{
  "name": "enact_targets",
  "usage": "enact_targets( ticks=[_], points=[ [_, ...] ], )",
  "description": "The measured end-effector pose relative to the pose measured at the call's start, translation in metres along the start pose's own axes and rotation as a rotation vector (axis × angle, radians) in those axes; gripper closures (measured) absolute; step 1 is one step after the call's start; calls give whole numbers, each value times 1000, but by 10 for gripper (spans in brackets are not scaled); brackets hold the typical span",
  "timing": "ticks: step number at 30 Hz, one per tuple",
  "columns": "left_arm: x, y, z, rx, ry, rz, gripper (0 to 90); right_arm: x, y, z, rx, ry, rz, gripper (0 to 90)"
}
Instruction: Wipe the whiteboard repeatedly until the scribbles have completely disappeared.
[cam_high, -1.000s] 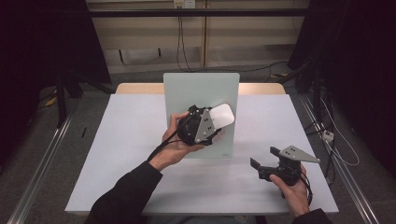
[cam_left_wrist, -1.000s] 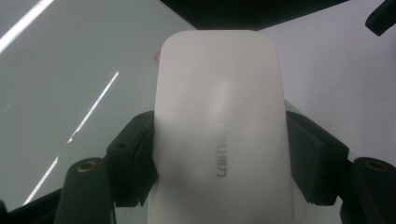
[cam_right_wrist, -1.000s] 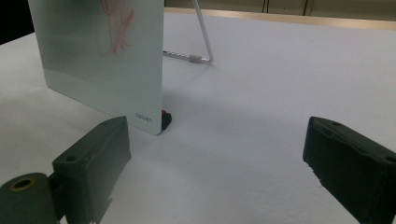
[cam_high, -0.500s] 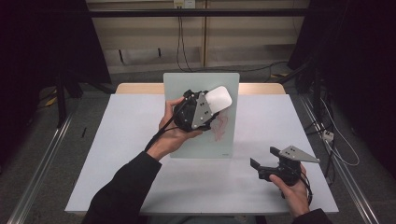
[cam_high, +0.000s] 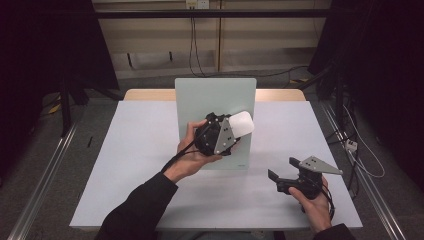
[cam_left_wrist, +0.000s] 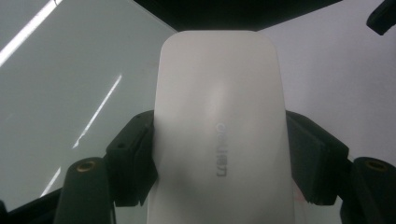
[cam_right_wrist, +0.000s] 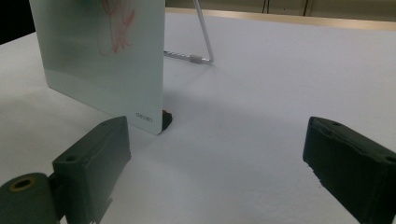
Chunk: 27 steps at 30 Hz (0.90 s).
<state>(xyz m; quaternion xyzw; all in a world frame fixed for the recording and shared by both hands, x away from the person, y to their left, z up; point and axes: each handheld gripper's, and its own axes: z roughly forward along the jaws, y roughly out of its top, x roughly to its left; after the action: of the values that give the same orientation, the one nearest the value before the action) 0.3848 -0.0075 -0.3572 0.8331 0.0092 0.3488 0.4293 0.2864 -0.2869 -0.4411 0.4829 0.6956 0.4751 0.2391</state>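
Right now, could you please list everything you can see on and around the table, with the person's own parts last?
Board: one, pale green glass, standing propped near the table's middle; faint red marks show on it in the right gripper view.
Board stand: one, silver wire, behind the board.
Eraser: one, white, clamped in the left claw, up against the board.
Table: one, white top with a wooden far edge.
Cables: several, dark, along the back wall and floor.
Left claw: one, black, shut on the eraser.
Right claw: one, black, jaws open, low over the table's right front.
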Motion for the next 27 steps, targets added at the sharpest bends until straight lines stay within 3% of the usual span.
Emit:
enact_targets(
  ticks=[5,9,17,27],
  points=[
    [-6,-2,2,8,-19,4,311,0,0,0,1,0,-1,74],
    [-3,-1,1,12,-28,-8,311,0,0,0,0,0,0,74],
    [10,7,-2,2,3,-23,311,0,0,0,3,0,1,75],
    [27,20,-3,-8,41,-13,311,0,0,0,1,2,0,76]
  ],
)
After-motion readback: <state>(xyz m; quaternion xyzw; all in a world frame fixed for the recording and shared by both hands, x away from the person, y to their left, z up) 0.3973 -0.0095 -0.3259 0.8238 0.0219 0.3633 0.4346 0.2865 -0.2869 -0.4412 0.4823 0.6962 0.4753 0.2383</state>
